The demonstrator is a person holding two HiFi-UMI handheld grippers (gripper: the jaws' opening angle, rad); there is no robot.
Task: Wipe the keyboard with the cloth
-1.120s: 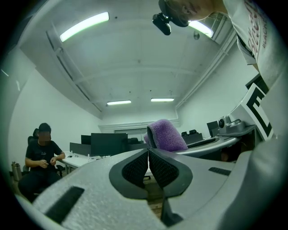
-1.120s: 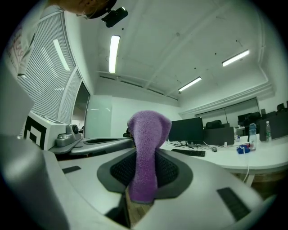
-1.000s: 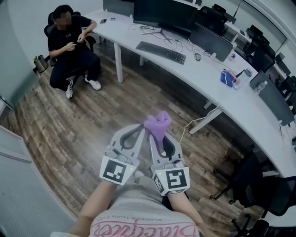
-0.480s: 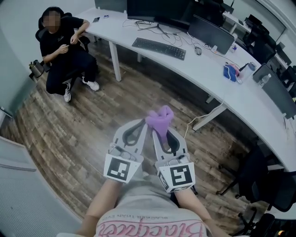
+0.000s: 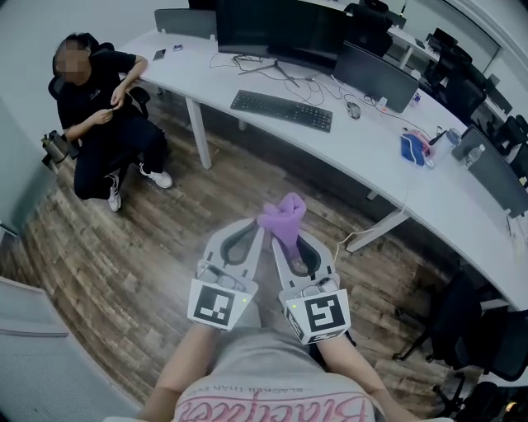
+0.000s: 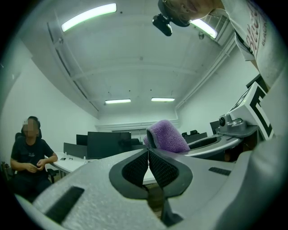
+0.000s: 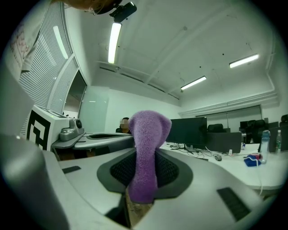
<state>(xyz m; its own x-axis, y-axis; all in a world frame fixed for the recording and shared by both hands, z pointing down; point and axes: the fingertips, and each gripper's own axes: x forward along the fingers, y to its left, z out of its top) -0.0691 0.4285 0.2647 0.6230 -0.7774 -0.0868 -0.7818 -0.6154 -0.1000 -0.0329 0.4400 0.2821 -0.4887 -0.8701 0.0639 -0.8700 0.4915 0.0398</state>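
Right tool (image 7: 145,158) clenched on the purple cloth (image 7: 146,148). The cloth is pinched between both pads and stands upright, and its folded top bulges out above the tips. Left tool (image 6: 148,151) clenched too, pads pressed together at the tips with nothing between them. The cloth in that view sits just beyond its tips, on the right, in the other tool.

Head view: both tools are held side by side in front of the wearer's body, tips close together and pointing away, marker cubes nearest the body. They are in the air over the wood floor (image 5: 124,247), not touching anything else, and well apart from the worktop (image 5: 363,161).

The keyboard (image 5: 281,110) is black and lies flat on the white curved worktop towards its far left end, a little back from the near edge, well away from the cloth and both tools. A dark monitor (image 5: 276,25) stands behind it near the back edge, with loose cables between the two. A mouse (image 5: 354,110) lies just right of the keyboard. Further right along the worktop is a blue pack (image 5: 412,150), near the middle.

A seated person (image 5: 103,107) in dark clothes is on a chair past the left end of the worktop, hands together in front of the chest. A dark office chair (image 5: 470,330) stands at lower right by the near edge of the worktop.
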